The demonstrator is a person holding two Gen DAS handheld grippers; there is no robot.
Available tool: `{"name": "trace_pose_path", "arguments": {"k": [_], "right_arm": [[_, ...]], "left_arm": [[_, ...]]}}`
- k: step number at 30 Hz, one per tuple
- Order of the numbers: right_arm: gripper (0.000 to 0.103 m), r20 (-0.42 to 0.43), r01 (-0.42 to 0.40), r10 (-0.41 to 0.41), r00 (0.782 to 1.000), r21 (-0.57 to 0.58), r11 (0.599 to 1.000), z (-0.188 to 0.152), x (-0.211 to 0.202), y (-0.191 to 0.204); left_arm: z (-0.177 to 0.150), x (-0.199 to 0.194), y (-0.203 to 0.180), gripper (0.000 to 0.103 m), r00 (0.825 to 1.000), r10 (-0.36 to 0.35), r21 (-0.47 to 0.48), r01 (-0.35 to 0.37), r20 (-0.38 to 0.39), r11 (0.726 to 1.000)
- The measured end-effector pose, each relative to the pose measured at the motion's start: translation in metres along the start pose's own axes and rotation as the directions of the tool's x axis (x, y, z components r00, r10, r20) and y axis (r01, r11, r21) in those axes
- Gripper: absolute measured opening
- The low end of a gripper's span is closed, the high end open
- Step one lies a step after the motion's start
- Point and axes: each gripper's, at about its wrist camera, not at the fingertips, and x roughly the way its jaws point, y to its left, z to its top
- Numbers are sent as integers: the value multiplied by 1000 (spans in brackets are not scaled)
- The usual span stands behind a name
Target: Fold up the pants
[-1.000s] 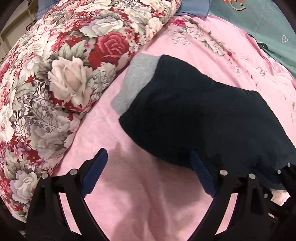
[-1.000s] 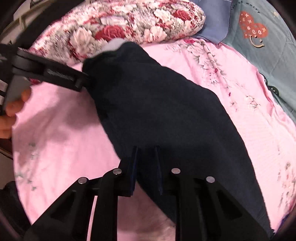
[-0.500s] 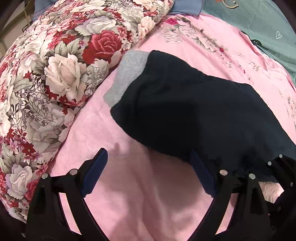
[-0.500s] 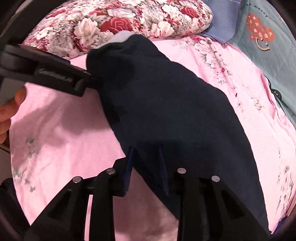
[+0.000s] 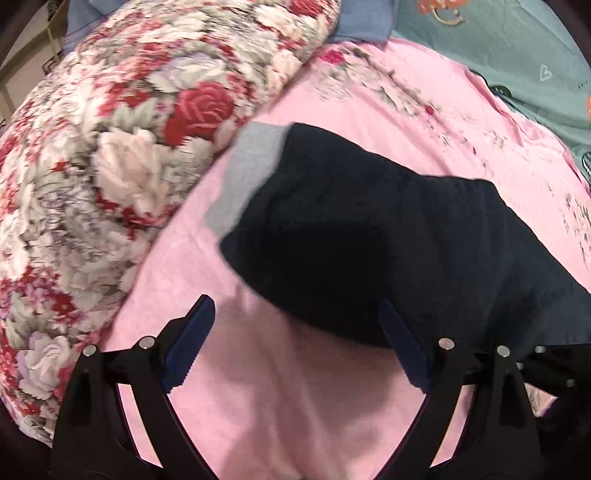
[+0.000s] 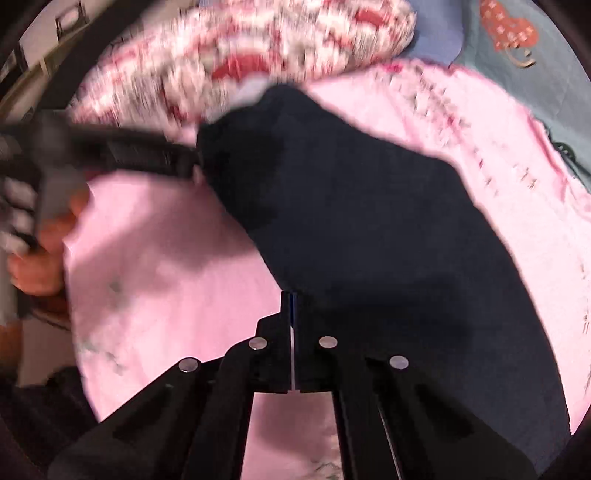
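Dark navy pants (image 5: 388, 236) with a grey lining (image 5: 247, 170) showing at the far left end lie on a pink sheet (image 5: 280, 398). My left gripper (image 5: 295, 304) is open just above the sheet; its right pad (image 5: 402, 343) sits at the pants' near edge and its left pad (image 5: 188, 343) is over bare sheet. In the right wrist view the pants (image 6: 369, 229) run away from my right gripper (image 6: 293, 301), whose jaws are pressed together at the near edge of the cloth. The left gripper (image 6: 122, 155) appears there blurred, held by a hand (image 6: 44, 258).
A big floral pillow (image 5: 110, 166) lies along the left of the pants, touching the grey lining. A blue pillow (image 5: 365, 22) and a teal quilt (image 5: 517, 62) lie at the back right. The sheet's near edge (image 6: 85, 350) drops off at the lower left.
My right gripper's jaws have gone from a narrow gap around the pants' edge to pressed together. The left gripper stays open in the same spot. The right view is now motion-blurred.
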Motion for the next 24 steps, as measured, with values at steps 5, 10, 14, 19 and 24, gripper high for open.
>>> {"name": "trace_pose_path", "arguments": {"k": [5, 10, 14, 19, 24], "right_arm": [[24, 29, -49, 49, 998, 18, 999, 6, -12, -10], [42, 153, 47, -76, 985, 187, 981, 27, -50, -71], [43, 159, -16, -48, 986, 378, 926, 62, -32, -123], [43, 81, -31, -4, 997, 421, 907, 98, 11, -138], [13, 9, 56, -62, 998, 324, 945, 106, 36, -127]], "left_arm": [[-5, 19, -33, 92, 1000, 15, 92, -14, -16, 996], [-19, 30, -43, 96, 998, 57, 144, -59, 20, 988], [-17, 41, -18, 101, 998, -47, 32, 49, -48, 998], [-24, 37, -21, 101, 1000, -21, 77, 21, -6, 997], [-26, 39, -17, 101, 999, -48, 68, 48, -3, 997]]}}
